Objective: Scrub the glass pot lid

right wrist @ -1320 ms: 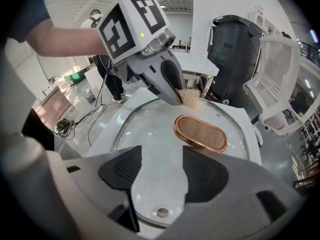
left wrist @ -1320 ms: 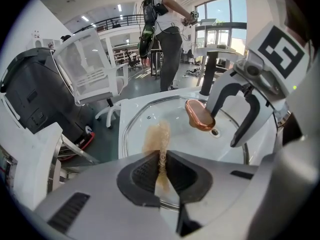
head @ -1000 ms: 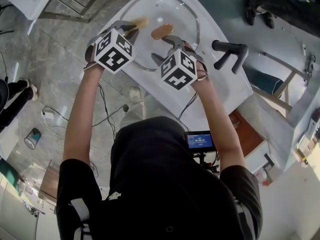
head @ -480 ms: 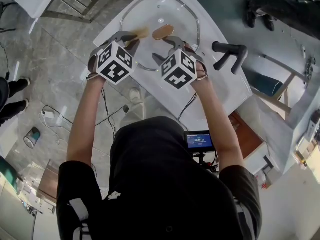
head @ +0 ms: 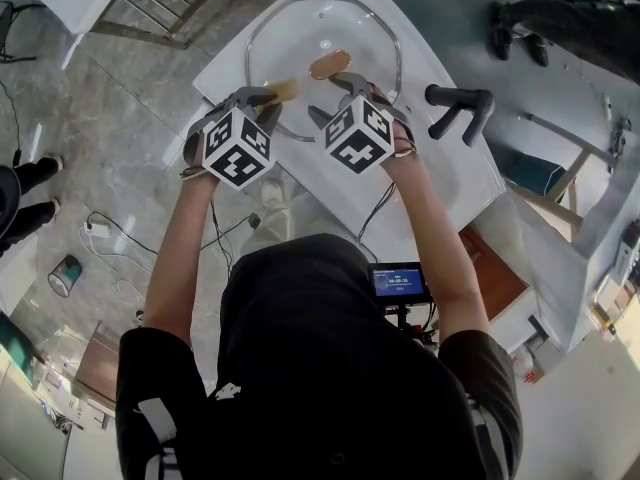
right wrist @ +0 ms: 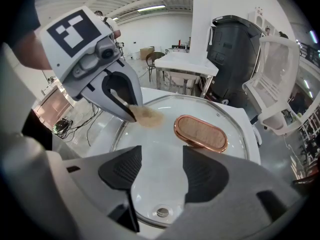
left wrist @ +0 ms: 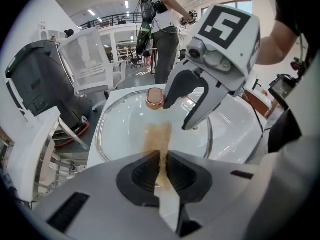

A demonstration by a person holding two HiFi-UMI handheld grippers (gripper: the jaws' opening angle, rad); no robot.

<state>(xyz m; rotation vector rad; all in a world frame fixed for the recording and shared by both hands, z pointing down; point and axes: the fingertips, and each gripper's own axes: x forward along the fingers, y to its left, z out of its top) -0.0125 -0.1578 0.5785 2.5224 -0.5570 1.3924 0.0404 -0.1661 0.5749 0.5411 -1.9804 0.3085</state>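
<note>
surface: white table [head: 455, 180] | on it: glass lid [head: 300, 28] flat — black handle [head: 460, 108] beside

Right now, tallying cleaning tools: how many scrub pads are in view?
1: the tan scrub pad, pinched in the left gripper, on the glass pot lid. The right gripper is open, empty.

The glass pot lid [head: 300, 28] is clear with a silvery rim. Its oval handle [head: 328, 65] is copper-edged with a tan inset. The scrubbing pad [head: 285, 89] is pale tan-brown. The left tool [head: 268, 96] and right tool [head: 328, 96] are grey with black ribbed pads [right wrist: 120, 171]. Their marker cubes [head: 238, 148] are white with black squares. The tabletop [head: 450, 168] is white.
</note>
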